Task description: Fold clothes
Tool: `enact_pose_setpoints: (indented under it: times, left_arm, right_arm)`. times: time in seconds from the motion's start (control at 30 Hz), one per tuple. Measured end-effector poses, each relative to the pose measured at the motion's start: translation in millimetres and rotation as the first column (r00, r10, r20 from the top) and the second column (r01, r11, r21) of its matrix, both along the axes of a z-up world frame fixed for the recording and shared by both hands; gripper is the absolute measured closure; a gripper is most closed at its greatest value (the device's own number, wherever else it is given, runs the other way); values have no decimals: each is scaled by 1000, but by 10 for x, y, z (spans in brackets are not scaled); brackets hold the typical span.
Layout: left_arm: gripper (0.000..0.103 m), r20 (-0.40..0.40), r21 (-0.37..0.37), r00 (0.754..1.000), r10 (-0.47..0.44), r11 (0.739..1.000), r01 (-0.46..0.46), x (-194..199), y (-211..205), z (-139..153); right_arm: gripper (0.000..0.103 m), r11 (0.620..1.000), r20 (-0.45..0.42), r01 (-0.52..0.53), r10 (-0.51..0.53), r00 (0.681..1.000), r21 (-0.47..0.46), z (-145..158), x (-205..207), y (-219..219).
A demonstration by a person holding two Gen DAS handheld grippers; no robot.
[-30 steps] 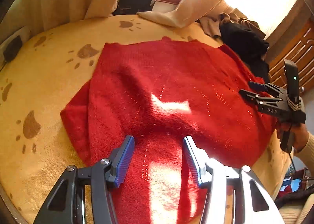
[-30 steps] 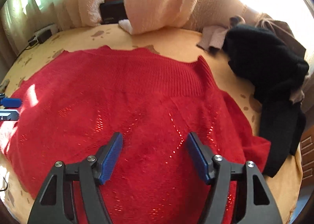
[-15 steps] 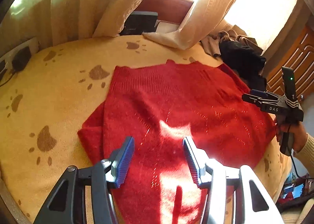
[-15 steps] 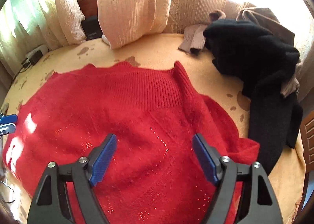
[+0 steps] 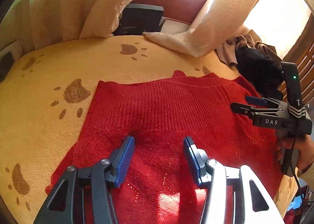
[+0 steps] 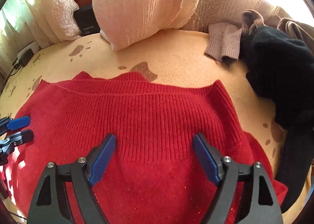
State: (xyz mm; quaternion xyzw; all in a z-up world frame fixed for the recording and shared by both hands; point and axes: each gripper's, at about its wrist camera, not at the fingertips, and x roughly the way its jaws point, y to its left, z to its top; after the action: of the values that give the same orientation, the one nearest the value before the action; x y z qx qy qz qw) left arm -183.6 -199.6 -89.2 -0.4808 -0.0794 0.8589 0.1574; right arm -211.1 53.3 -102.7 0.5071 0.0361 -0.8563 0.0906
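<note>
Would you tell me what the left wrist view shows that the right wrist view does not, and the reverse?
Only the left wrist view shows the person's hand gripping the right tool's handle, and the sweater's sunlit near part. Only the right wrist view shows the power strip at the far left and the black garment's full hanging length. Both show the red sweater spread on the paw-print blanket, the curtains, and both tools, neither gripping cloth; the right tool's jaws are opening.

"DAS" is showing in white caps on the body of the right hand-held gripper point(image 5: 253, 104); black box's label is staying unreadable.
</note>
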Motion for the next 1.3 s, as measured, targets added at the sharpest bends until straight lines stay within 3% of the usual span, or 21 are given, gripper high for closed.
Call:
enact_pose_setpoints:
  times: [0.07,0.2,0.3,0.37,0.5,0.6,0.67,0.8,0.93,1.1,1.3]
  left_arm:
    - [49,-7,5,1000,22,1000,-22,-34,-37,-5]
    - [49,-16,18,998,64,998,-64,-75,-88,-14]
    - [49,5,46,996,87,995,-87,-85,-122,21]
    - [49,0,51,996,94,994,-94,-60,-119,99]
    - [49,-45,11,997,58,998,-57,-1,-58,214]
    - [49,-25,-26,998,55,998,-55,-16,-72,115]
    - [49,-20,0,996,82,997,-82,-3,-157,46]
    - [49,-21,11,996,89,996,-89,29,-220,9]
    - [49,-36,8,996,76,997,-76,46,-222,2]
    - [49,-44,23,994,98,995,-97,72,-303,-14]
    - [49,-18,19,993,114,993,-114,36,-311,36]
  right_arm:
    - [17,1000,9,22,-22,1000,13,-5,-143,-17]
    - [1,998,6,38,-38,999,59,-36,-357,-98]
    - [2,997,1,56,-56,998,54,5,-367,-82]
    - [4,996,-33,69,-68,997,53,145,-246,-77]
    - [5,997,-57,9,-13,998,-73,401,218,-178]
    - [9,991,-26,-79,77,997,-106,337,482,-441]
    - [11,988,4,-111,112,994,-104,216,540,-588]
    - [13,994,27,-109,109,994,-9,-1,426,-711]
    - [2,997,44,-66,65,997,38,-48,137,-723]
    - [0,1000,47,-3,2,999,23,-45,-200,-692]
    - [0,1000,40,-16,16,999,12,-10,-291,-604]
